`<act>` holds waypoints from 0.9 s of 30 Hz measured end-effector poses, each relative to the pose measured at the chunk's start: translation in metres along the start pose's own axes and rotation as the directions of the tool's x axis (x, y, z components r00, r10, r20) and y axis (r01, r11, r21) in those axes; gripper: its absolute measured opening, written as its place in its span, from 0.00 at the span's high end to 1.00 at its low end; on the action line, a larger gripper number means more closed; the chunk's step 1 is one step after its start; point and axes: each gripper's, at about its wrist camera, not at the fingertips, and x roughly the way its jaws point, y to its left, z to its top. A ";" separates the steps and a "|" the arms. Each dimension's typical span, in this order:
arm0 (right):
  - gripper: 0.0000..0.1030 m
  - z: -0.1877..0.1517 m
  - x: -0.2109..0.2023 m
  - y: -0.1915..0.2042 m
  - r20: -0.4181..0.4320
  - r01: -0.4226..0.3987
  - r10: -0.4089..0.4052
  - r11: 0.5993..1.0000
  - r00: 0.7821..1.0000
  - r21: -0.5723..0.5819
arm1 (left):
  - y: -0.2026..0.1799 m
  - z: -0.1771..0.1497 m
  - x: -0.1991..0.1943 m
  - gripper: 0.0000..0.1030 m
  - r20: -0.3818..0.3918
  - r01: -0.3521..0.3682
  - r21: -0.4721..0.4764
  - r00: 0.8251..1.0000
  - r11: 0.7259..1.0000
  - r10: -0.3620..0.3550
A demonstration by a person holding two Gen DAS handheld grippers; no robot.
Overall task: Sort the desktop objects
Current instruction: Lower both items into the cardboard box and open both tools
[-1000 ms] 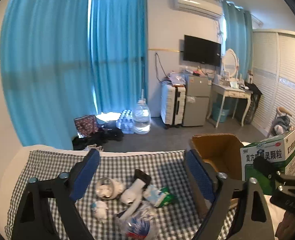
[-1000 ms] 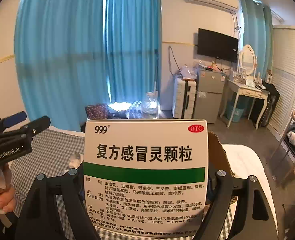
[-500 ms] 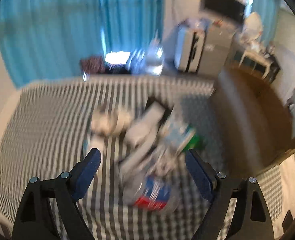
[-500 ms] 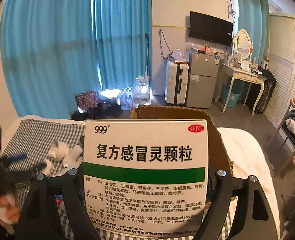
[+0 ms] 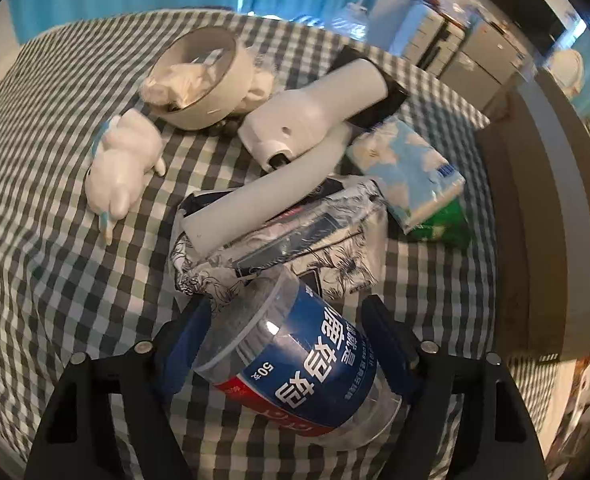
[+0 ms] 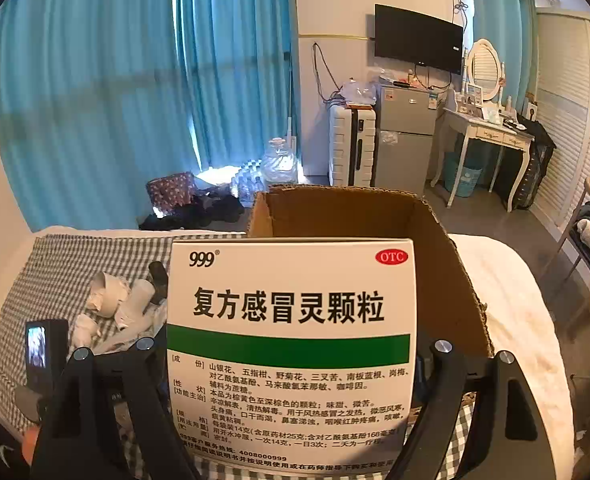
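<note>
I see a surface covered by a black-and-white checked cloth (image 5: 47, 184), with a paler, plain white stretch on its right in the right wrist view. Beyond it the room has tall blue curtains (image 6: 107, 92), a wall-mounted television (image 6: 418, 38), a white suitcase (image 6: 351, 145) beside a small grey fridge (image 6: 407, 136), and a white dressing table (image 6: 491, 136) with an oval mirror. An open brown cardboard box (image 6: 443, 272) stands at the cloth's right side. My right gripper (image 6: 291, 392) pinches a white medicine box (image 6: 291, 344) upright by its two sides; the box carries a green band, bold black Chinese print, "999" and a red "OTC" oval, and it sits just in front of the cardboard box's opening. My left gripper (image 5: 287, 336) points steeply down at the clutter, and its jaws are closing around a clear plastic jar (image 5: 295, 356) with a blue-and-red label lying on its side on the cloth; the jar is between the blue pads, though I cannot tell whether they touch it. Just past the jar lie a crumpled printed packet (image 5: 295, 240), a white cylindrical device (image 5: 311, 120), a blue-and-white tissue pack (image 5: 407, 168), a roll of tape (image 5: 199, 76) stuffed with crumpled paper, and a small white figurine (image 5: 123, 164).
</note>
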 end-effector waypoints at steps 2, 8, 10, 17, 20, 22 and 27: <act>0.21 -0.001 0.003 -0.003 -0.006 0.003 -0.003 1.000 1.000 0.013 | 0.002 0.000 -0.006 0.49 0.001 -0.001 -0.016 1.000 1.000 0.001; 0.21 -0.002 0.006 -0.010 -0.015 0.003 -0.003 0.999 1.000 0.035 | -0.002 0.004 -0.020 0.61 -0.015 -0.001 0.045 1.000 0.999 0.002; 0.21 -0.005 0.005 -0.010 -0.015 0.001 0.000 1.000 1.000 0.027 | -0.004 -0.003 -0.026 0.33 -0.035 -0.039 0.107 0.998 0.993 0.043; 0.21 -0.008 0.013 -0.005 -0.028 -0.017 0.018 0.998 0.999 0.054 | -0.019 -0.037 -0.035 0.00 -0.038 -0.017 0.261 0.999 0.965 0.028; 0.21 -0.009 0.011 0.002 -0.025 -0.013 0.013 1.000 1.000 0.020 | -0.032 -0.050 -0.028 0.00 0.009 -0.106 0.358 0.994 0.928 0.110; 0.20 -0.010 0.011 0.002 -0.026 -0.007 0.008 1.000 1.000 0.018 | -0.029 -0.051 -0.015 0.00 -0.005 -0.106 0.375 0.993 0.921 0.116; 0.20 -0.011 0.016 -0.005 -0.034 0.007 -0.006 0.999 0.999 0.037 | -0.016 -0.050 -0.002 0.14 -0.043 -0.062 0.340 0.996 0.938 0.081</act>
